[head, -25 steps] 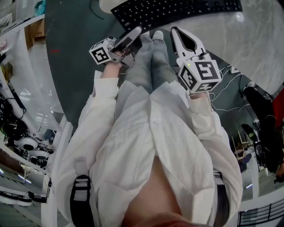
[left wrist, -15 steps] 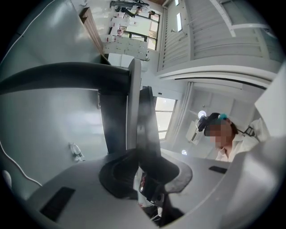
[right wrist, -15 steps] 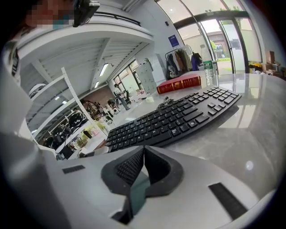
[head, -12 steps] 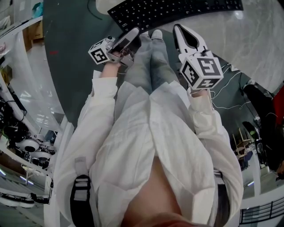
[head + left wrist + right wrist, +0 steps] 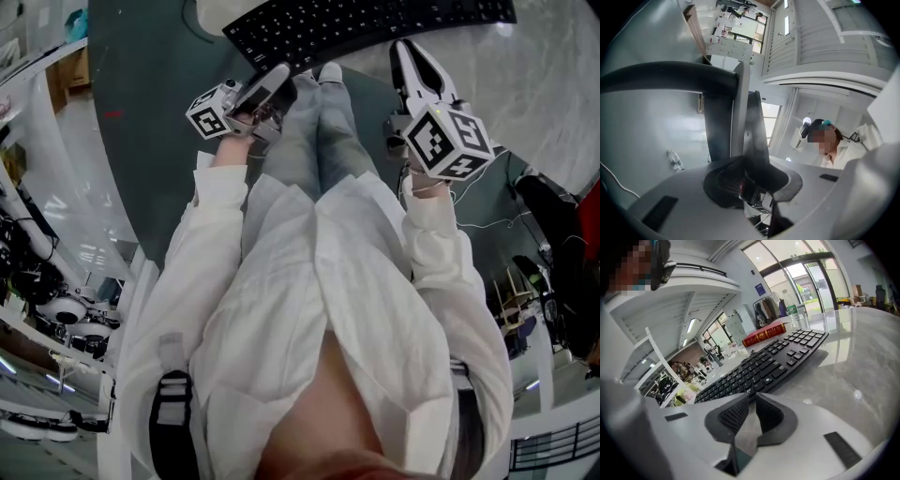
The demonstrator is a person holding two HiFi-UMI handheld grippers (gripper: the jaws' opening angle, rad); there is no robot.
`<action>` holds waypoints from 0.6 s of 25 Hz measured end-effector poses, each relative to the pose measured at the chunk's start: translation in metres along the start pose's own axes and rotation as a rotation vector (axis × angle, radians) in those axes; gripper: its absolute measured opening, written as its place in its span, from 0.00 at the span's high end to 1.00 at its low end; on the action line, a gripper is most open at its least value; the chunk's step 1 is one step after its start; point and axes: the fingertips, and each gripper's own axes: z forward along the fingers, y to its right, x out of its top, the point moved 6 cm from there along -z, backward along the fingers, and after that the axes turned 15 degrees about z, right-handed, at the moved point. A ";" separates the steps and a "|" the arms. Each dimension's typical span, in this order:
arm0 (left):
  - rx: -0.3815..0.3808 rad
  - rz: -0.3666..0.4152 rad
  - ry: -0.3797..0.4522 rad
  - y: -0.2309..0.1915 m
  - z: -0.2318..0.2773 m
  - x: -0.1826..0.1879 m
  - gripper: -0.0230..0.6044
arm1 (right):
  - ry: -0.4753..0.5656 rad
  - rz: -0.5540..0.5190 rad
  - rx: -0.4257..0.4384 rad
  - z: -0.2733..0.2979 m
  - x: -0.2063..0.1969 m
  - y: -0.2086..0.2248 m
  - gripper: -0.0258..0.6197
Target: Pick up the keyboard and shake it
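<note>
A pale, marble-look table (image 5: pixel 534 84) fills the top of the head view, with dark floor below its curved rim. The black keyboard (image 5: pixel 366 23) lies flat on it, close to the near rim, its left end seeming to reach slightly past the edge. Nothing holds it yet.

The right gripper (image 5: pixel 405 49) points at the keyboard's near edge from just beside it, jaws closed together and empty. The left gripper (image 5: pixel 279 75) sits lower, under the keyboard's left end and angled upward. Its jaws are slightly apart and have just been opening, with nothing between them.

This looks like the approach before pickup. Next, both sets of jaws need to open wider and take the keyboard's ends. The tabletop to the right is clear.
</note>
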 end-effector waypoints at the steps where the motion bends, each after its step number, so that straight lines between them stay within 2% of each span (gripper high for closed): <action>1: -0.002 -0.007 0.003 0.000 -0.001 -0.001 0.80 | 0.012 0.012 -0.001 -0.001 0.003 0.002 0.91; 9: -0.019 -0.007 0.017 -0.003 -0.002 -0.001 0.79 | 0.055 0.109 0.007 -0.003 0.015 0.018 0.90; 10: -0.021 -0.005 0.017 -0.003 0.000 -0.001 0.79 | 0.058 0.112 0.005 -0.003 0.016 0.019 0.87; 12: -0.025 -0.015 0.019 -0.002 0.000 -0.001 0.78 | 0.054 0.125 0.007 -0.004 0.019 0.021 0.75; 15: -0.028 -0.034 0.027 -0.003 -0.002 -0.003 0.79 | 0.049 0.143 0.008 -0.004 0.021 0.025 0.71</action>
